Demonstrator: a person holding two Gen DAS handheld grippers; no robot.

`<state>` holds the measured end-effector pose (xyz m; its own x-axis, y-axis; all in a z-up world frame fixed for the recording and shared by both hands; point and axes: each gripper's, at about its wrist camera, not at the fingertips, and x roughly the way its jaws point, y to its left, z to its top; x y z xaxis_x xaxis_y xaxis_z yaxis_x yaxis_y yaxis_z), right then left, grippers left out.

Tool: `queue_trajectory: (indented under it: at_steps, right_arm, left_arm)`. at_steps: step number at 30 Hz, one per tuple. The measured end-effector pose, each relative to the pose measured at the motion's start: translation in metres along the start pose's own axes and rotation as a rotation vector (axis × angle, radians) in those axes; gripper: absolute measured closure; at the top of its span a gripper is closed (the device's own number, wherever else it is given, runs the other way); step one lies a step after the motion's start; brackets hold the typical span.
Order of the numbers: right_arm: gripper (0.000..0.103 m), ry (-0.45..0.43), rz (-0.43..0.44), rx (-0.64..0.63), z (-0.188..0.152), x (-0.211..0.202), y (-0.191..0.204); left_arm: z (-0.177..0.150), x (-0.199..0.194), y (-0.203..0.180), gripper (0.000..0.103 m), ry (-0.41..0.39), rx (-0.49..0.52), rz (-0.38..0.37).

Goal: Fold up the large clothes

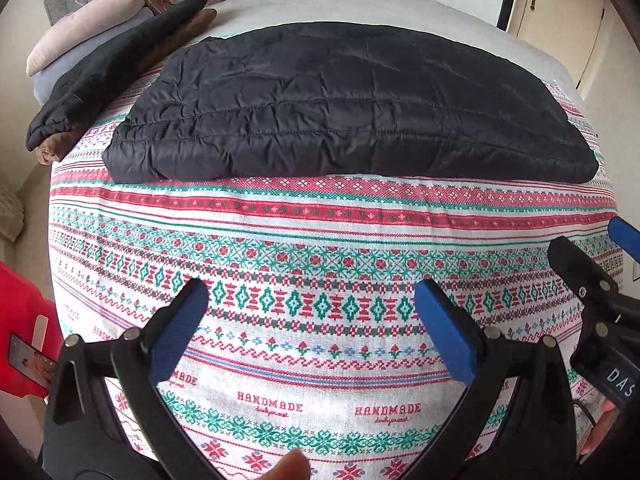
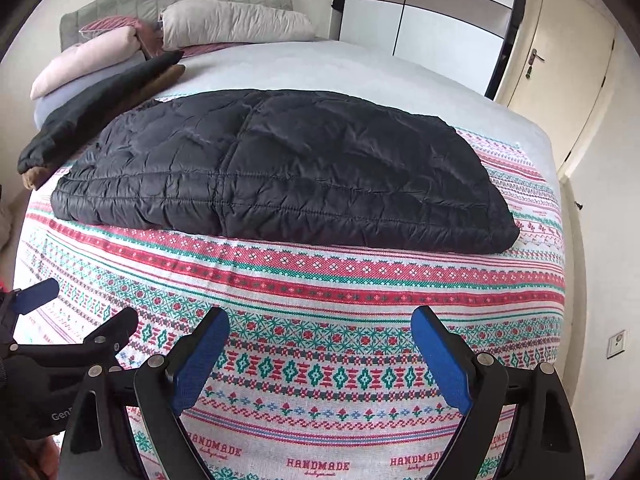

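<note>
A black quilted jacket [image 1: 344,104] lies folded into a flat block on the patterned cloth [image 1: 304,272] across the bed; it also shows in the right wrist view [image 2: 280,172]. My left gripper [image 1: 312,296] is open and empty, over the cloth, well short of the jacket's near edge. My right gripper [image 2: 320,320] is open and empty, also short of the jacket. The right gripper shows at the right edge of the left wrist view [image 1: 592,264]. The left gripper shows at the left edge of the right wrist view [image 2: 80,308].
A second black garment over a brown one [image 1: 116,72] lies at the bed's left edge. Pillows [image 2: 236,24] sit at the headboard. A wardrobe [image 2: 432,12] and a door [image 2: 560,68] stand to the right. Something red [image 1: 20,320] is at the far left.
</note>
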<state>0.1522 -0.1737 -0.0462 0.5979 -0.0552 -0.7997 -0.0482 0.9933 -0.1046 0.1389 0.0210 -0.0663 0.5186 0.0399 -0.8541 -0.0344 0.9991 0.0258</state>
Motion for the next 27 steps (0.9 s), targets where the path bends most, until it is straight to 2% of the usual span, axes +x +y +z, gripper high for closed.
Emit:
queue_trajectory:
  at_steps: [9,27]
  right_arm:
    - [0.010,0.000,0.020,0.011,-0.003,-0.003,-0.001]
    - [0.010,0.012,0.024,0.013,-0.005,0.001,0.001]
  left_arm:
    - [-0.001,-0.012,0.003,0.000,-0.036,-0.017,0.001]
    - [-0.001,-0.014,0.003,0.000,-0.037,-0.009,-0.021]
